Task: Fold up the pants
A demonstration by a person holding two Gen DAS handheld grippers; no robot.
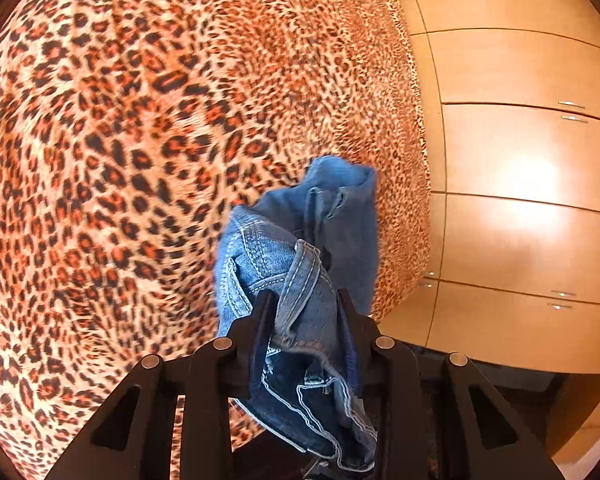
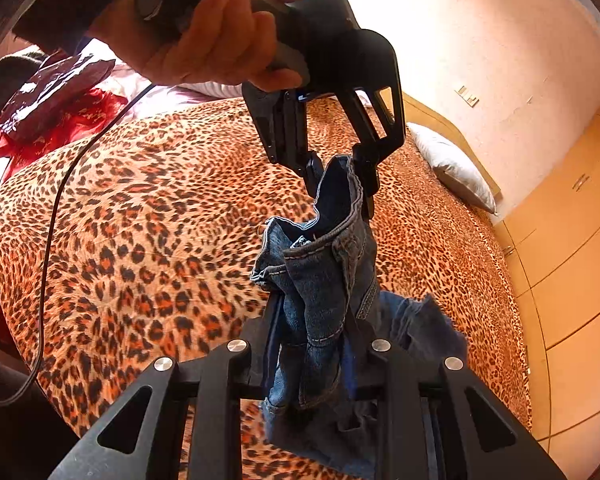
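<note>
The pants are blue denim jeans [image 1: 300, 264], bunched and held in the air above a bed with a leopard-print cover [image 1: 140, 120]. My left gripper [image 1: 306, 300] is shut on a fold of the jeans near the waistband. In the right wrist view my right gripper [image 2: 312, 312] is shut on another part of the jeans [image 2: 324, 280]. The left gripper [image 2: 340, 184] shows there too, held in a hand, pinching the upper edge of the denim just above my right gripper. The rest of the jeans hangs down out of sight.
The leopard-print bed [image 2: 160, 200] fills most of both views. A white pillow [image 2: 452, 168] lies at its head. Red fabric and a dark shiny packet [image 2: 52, 92] lie at the left. Wooden wardrobe doors [image 1: 520, 200] stand along the right. A black cable [image 2: 56, 216] hangs over the bed.
</note>
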